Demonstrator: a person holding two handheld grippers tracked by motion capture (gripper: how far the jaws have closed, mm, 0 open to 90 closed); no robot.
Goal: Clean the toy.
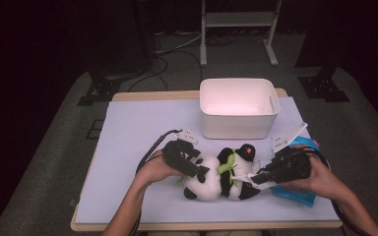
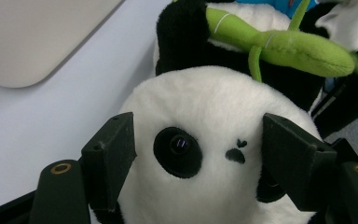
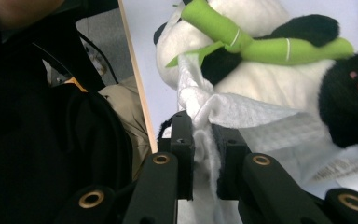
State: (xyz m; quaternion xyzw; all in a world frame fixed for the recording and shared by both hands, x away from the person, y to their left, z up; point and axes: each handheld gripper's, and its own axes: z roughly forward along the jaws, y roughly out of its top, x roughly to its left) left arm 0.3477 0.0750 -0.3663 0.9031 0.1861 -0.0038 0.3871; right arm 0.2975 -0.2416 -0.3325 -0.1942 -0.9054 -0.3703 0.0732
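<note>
Between the left gripper's spread jaws sits the white head of a plush panda, the pads pressing its cheeks on either side, while the toy lies on its back on the pale table mat just in front of a white plastic bin. Just ahead of the right gripper, its jaws pinch a fold of white waffle cloth draped over the panda's belly, below a green plush bamboo stalk. Both panda and cloth look light, soft and squashy, so I judge the toy best held around head or body, and the cloth by a bunched fold.
</note>
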